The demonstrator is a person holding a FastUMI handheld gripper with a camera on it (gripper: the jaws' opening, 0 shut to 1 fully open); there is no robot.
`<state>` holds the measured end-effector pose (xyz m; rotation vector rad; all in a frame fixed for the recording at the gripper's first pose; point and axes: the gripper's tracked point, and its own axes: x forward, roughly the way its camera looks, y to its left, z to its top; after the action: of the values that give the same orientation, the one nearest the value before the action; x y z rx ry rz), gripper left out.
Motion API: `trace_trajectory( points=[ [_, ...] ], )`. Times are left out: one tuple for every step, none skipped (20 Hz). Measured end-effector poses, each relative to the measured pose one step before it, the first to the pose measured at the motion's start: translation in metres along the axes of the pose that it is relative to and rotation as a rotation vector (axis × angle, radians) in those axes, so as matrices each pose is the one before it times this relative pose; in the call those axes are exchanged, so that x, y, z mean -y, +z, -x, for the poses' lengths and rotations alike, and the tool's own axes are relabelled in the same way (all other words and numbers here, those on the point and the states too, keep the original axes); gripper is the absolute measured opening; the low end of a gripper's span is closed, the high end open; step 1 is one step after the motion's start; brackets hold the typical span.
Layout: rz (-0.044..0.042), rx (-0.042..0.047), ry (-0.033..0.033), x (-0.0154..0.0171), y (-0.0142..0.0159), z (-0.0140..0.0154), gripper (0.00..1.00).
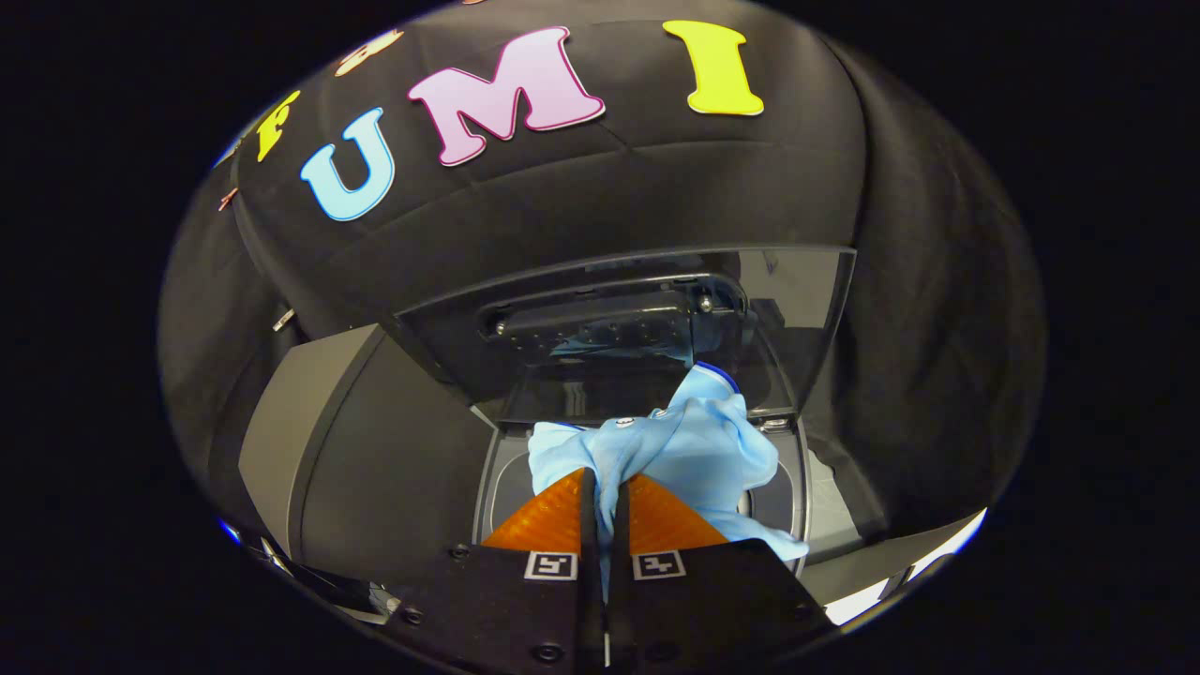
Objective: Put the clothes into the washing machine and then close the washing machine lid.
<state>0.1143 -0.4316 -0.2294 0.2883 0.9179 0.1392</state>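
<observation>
The gripper [605,487] has its jaws drawn close together, pinching a fold of the light blue shirt [684,450] between them. The shirt bunches just ahead of the fingers and hangs over the open mouth of the grey washing machine [375,469]. Beyond it, the machine's dark transparent lid [797,300] stands raised, tilted back toward the booth wall.

Soft cloth shirt [694,441]; glossy lid [787,300]
</observation>
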Motion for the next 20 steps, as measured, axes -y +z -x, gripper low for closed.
trace_trajectory(
  points=[
    [0.00098,-0.00991,-0.00964,0.00194,-0.00206,-0.00739,0.07],
    [0.00463,-0.01183,-0.00992,0.00216,-0.00408,-0.00584,0.07],
    [0.00484,-0.01490,-0.00951,0.00126,-0.00555,-0.00680,0.07],
    [0.00642,-0.01575,-0.01117,0.00013,-0.00582,-0.00720,0.07],
    [0.00955,-0.01518,-0.01503,0.00135,-0.00784,-0.00791,0.07],
    [0.01330,-0.01414,-0.01643,0.00129,-0.00873,-0.01039,0.07],
    [0.01357,-0.01279,-0.01912,0.00180,-0.00919,-0.01277,0.07],
    [0.01243,-0.01185,-0.01841,0.00223,-0.00853,-0.01029,0.07],
    [0.00823,-0.00238,-0.02465,0.00303,-0.00633,-0.00873,0.07],
    [-0.00421,-0.01007,-0.02020,0.00257,-0.00646,-0.00884,0.07],
    [-0.00892,-0.02045,-0.01523,0.00112,-0.00888,-0.01001,0.07],
    [-0.01674,-0.02803,-0.00362,-0.00068,-0.00840,-0.00853,0.07],
    [-0.01090,-0.01913,-0.00015,-0.00033,-0.00814,-0.00950,0.07],
    [0.00130,-0.00760,-0.00902,0.00077,-0.00429,-0.00483,0.07],
    [0.01027,-0.00296,-0.00114,-0.00197,-0.00276,-0.00641,0.07],
    [0.01434,-0.00558,-0.00553,0.00016,-0.00562,-0.00768,0.07],
    [0.01893,-0.00962,-0.00092,-0.00094,-0.00562,-0.00248,0.07],
    [0.01906,-0.00813,-0.00572,0.00036,-0.00583,-0.00356,0.07],
    [0.00810,-0.00481,-0.00407,0.00128,-0.00191,-0.00112,0.07],
    [-0.00083,-0.00808,-0.00012,-0.00080,-0.00351,-0.00206,0.07]
  ],
)
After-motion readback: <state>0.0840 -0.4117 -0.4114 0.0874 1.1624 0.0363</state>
